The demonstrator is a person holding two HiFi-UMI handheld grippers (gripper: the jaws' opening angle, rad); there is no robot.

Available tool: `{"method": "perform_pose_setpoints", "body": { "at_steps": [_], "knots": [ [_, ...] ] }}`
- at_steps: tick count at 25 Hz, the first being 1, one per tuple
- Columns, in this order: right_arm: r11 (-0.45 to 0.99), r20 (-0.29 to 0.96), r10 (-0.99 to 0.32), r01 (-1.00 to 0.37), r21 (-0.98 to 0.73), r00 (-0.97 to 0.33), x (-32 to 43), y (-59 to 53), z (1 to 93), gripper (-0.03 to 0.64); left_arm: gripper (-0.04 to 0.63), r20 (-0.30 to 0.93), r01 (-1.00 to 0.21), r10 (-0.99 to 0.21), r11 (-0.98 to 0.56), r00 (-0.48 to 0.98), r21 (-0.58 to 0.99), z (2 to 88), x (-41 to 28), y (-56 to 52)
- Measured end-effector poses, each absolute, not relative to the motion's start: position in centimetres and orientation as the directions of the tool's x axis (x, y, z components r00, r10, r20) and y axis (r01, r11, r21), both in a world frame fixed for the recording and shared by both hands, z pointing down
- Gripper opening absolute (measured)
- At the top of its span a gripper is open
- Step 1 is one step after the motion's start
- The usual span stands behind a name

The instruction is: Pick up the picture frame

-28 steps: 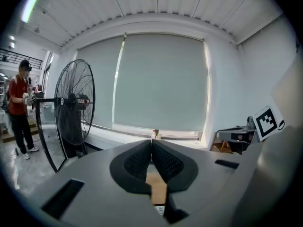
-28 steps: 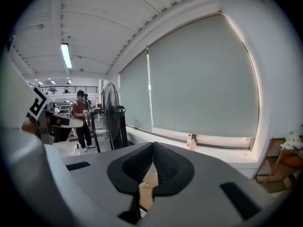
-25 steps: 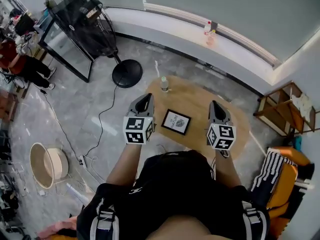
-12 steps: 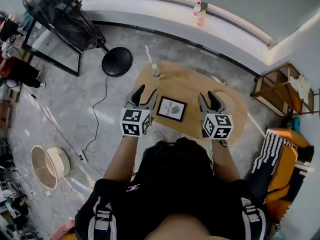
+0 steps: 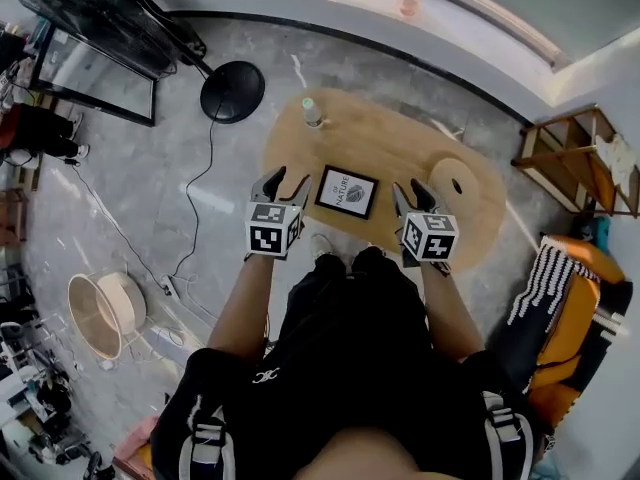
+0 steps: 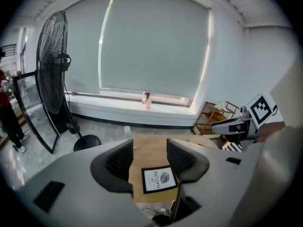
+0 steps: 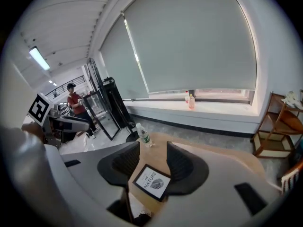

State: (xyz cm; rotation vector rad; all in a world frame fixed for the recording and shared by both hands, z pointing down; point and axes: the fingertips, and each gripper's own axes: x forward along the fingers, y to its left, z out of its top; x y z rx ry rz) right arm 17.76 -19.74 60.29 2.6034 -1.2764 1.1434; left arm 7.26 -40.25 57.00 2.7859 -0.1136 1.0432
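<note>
Picture frame (image 5: 347,191) lies flat on wood table (image 5: 400,143), close to the near edge, black border, white print w/ leaf. In head view it sits between the two grippers. Left gripper (image 5: 287,180) is just beside its left side, right gripper (image 5: 412,190) near its right side; neither touches it.

Left gripper view: jaws wide, have just been opening. Frame shows thru the gap but lies on the table further ahead, pads not on it.

Right gripper view: same, jaws wide, just been opening. Frame seen ahead in the gap, one corner covered by the right-hand jaw.

Whether either gripper's tips touch the tabletop: can't tell.

Bottle (image 5: 312,111) stands upright at the table's far left edge, well apart from the frame.

Print reads "OF NATURE" in gripper views, smaller top line too small to read.

Fan (image 5: 232,90) on the floor beyond the table, head cut off at the pic's top left. Person's body hides the floor just before the table.
</note>
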Motion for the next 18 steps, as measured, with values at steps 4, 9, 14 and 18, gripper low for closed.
{"method": "perform_pose_setpoints", "body": {
  "at_steps": [4, 9, 14, 18],
  "knots": [
    [-0.665, 0.683, -0.655, -0.675, -0.319, 0.323, 17.3, -20.1, 65.9, 0.195, 0.221, 0.711, -0.125, 0.031, -0.978, 0.702, 0.166, 62.2, 7.9, -40.0],
    [-0.684, 0.727, -0.635, -0.628, -0.371, 0.262, 17.0, -20.5, 73.0, 0.193, 0.221, 0.773, -0.106, 0.094, -0.973, 0.627, 0.204, 69.5, 8.4, -39.0],
    [-0.715, 0.753, -0.617, -0.564, -0.414, 0.228, 17.2, -20.4, 79.9, 0.184, 0.221, 0.815, -0.107, 0.148, -0.963, 0.561, 0.249, 76.9, 8.4, -38.1],
    [-0.725, 0.782, -0.591, -0.556, -0.408, 0.197, 17.6, -20.1, 85.2, 0.18, 0.221, 0.83, -0.153, 0.172, -0.944, 0.531, 0.293, 82.5, 8.1, -37.8]
  ]
}}
